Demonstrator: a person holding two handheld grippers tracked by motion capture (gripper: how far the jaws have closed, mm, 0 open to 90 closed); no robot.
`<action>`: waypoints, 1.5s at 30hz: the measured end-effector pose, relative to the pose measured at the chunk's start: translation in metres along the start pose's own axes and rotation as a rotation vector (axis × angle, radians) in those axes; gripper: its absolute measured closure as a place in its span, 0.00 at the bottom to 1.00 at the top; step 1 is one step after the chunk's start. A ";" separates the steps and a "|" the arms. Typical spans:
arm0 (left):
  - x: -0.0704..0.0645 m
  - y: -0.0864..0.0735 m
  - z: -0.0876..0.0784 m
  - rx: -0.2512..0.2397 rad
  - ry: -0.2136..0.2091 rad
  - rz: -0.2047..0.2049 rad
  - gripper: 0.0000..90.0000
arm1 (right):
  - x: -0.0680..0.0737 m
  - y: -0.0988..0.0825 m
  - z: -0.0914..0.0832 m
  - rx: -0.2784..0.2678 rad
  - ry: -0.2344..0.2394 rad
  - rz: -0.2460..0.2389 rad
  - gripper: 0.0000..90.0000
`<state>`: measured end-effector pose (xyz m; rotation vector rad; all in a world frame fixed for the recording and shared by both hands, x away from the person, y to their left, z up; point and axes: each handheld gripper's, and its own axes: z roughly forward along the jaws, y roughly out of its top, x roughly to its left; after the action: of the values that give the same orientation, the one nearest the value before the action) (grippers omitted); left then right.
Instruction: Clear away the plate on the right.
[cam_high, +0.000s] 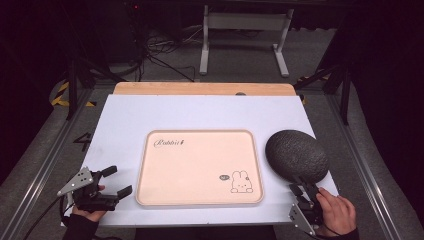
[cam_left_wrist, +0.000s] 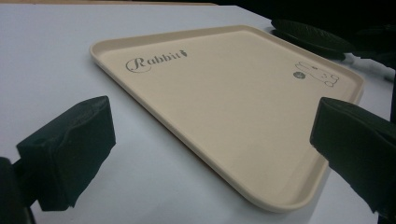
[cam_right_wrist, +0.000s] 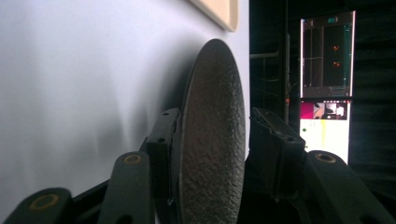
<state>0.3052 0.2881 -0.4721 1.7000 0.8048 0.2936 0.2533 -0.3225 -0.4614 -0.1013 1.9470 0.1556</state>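
One dark plate (cam_right_wrist: 212, 135) is clamped edge-on by the right gripper (cam_high: 303, 192); the left gripper (cam_high: 112, 181), jaws apart, faces one tray (cam_left_wrist: 224, 102).

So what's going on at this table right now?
A person works with a hand-held gripper in each hand. The right gripper has its jaws around the near edge of a dark, rough oval plate, which sits just right of a beige rabbit tray on the white table. The left gripper waits open beside the tray's left edge, holding nothing.
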 end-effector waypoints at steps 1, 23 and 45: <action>0.000 0.000 0.000 0.001 0.000 0.001 0.01 | 0.002 -0.002 0.001 0.013 0.007 -0.011 0.62; 0.000 0.000 0.000 0.005 -0.002 0.001 0.01 | 0.013 -0.013 0.022 0.113 0.018 -0.104 0.72; -0.001 -0.001 0.000 0.003 0.006 0.001 0.01 | 0.011 -0.015 0.036 0.171 0.050 -0.112 0.87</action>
<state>0.3038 0.2874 -0.4723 1.7030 0.8090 0.2985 0.2843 -0.3320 -0.4861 -0.1018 1.9901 -0.0885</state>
